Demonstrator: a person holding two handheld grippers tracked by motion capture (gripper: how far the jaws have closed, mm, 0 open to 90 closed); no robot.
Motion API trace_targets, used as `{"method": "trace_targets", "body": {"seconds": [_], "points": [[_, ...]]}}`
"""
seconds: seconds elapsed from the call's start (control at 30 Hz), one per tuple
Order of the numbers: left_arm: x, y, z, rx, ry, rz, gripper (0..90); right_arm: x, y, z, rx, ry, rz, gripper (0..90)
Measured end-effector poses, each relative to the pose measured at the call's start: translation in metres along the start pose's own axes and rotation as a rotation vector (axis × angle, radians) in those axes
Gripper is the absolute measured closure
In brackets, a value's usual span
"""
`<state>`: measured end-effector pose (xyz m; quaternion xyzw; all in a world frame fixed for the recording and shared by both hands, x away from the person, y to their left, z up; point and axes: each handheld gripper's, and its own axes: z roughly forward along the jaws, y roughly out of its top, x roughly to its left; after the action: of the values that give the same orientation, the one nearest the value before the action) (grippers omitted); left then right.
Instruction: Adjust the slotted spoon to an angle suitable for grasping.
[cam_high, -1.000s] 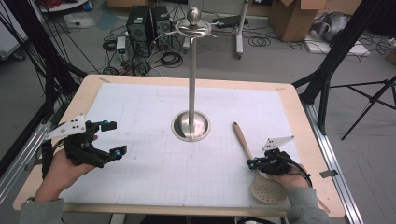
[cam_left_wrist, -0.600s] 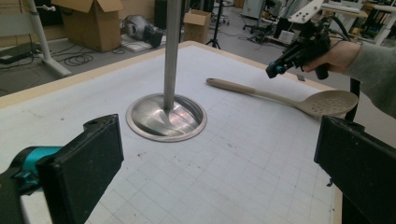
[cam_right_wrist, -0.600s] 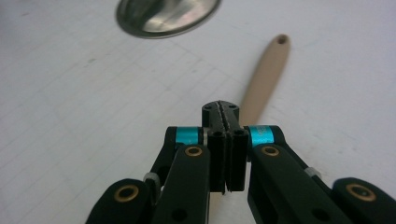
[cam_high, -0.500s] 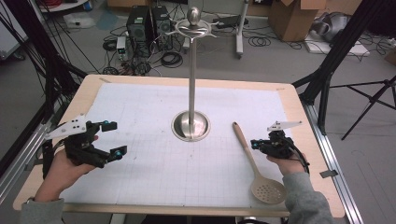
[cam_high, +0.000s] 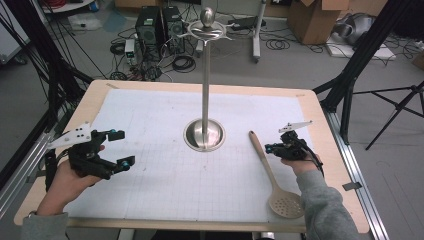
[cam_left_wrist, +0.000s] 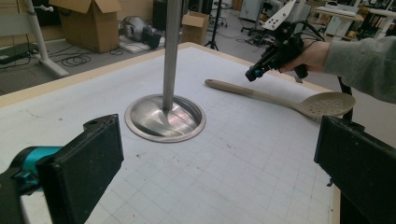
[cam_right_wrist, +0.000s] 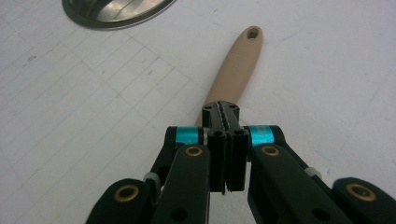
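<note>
My right gripper (cam_right_wrist: 223, 116) has its jaws pressed together, empty, its tip covering part of the slotted spoon's (cam_high: 272, 172) tan handle in the right gripper view; whether it touches the handle I can't tell. The spoon lies flat near the table's (cam_high: 320, 125) right edge, handle toward the far side, perforated bowl by the near edge, partly behind my sleeve (cam_high: 322, 205). My left gripper (cam_high: 102, 152) hangs spread wide, empty, over the near left corner. The steel stand (cam_high: 205, 132) sits mid-table, nothing in its dished base. No readable writing.
</note>
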<state>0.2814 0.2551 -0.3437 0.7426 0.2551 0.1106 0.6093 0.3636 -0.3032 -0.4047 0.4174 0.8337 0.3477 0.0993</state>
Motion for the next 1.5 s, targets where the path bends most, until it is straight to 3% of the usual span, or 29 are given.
{"method": "trace_targets", "body": {"seconds": [0.2, 0.53, 0.8, 1.1, 1.5], "points": [[0.000, -0.002, 0.002, 0.005, -0.002, -0.005, 1.8, -0.007, 0.001, 0.006, 0.011, 0.014, 0.003, 89.9], [0.000, -0.003, 0.002, 0.010, -0.006, -0.007, 1.8, -0.008, 0.002, 0.019, 0.051, -0.002, 0.013, 89.8], [0.000, -0.004, 0.002, 0.020, -0.005, -0.010, 1.8, -0.007, 0.003, 0.026, 0.052, -0.006, 0.012, 89.8], [0.000, -0.003, 0.002, 0.014, -0.003, -0.002, 1.8, 0.004, 0.007, 0.035, 0.048, 0.104, -0.047, 89.8], [-0.002, -0.001, 0.000, 0.010, 0.000, 0.000, 1.8, 0.018, 0.009, 0.042, 0.066, 0.184, -0.115, 89.8]]}}
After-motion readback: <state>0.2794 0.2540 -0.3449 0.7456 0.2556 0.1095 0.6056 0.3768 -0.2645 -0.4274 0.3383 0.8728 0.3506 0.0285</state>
